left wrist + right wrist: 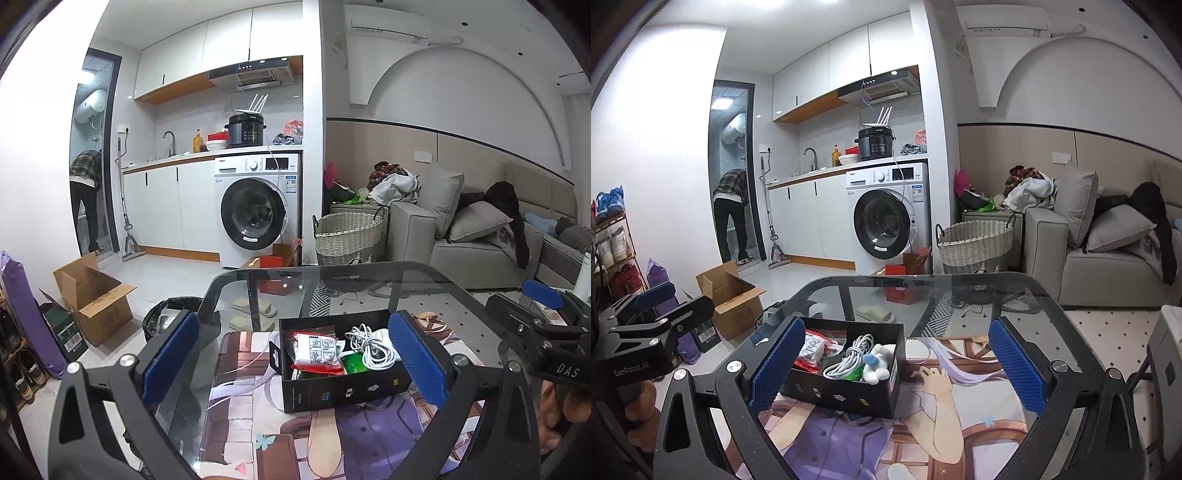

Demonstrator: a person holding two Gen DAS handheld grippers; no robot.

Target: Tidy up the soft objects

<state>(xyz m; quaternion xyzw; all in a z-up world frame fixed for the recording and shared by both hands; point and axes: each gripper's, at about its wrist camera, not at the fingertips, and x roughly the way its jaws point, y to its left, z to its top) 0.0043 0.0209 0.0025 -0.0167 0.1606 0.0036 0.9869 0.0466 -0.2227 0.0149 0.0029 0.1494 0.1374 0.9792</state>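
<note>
A black box (343,387) stands on a printed mat (295,443) on the glass table (332,273). In it lie a red-and-white packet (317,350), a green packet (352,363) and a coiled white cable (373,345). The right wrist view shows the box (846,391) with the cable (847,356) and a small white plush toy (879,363). My left gripper (295,358) is open and empty, above the box. My right gripper (895,365) is open and empty, with the box by its left finger. Each gripper shows at the edge of the other's view.
A wicker basket (347,236), a grey sofa with pillows and clothes (480,229) and a washing machine (258,214) stand beyond the table. A cardboard box (92,295) and a black bin (173,314) are on the floor at left. A person stands in the far doorway (86,195).
</note>
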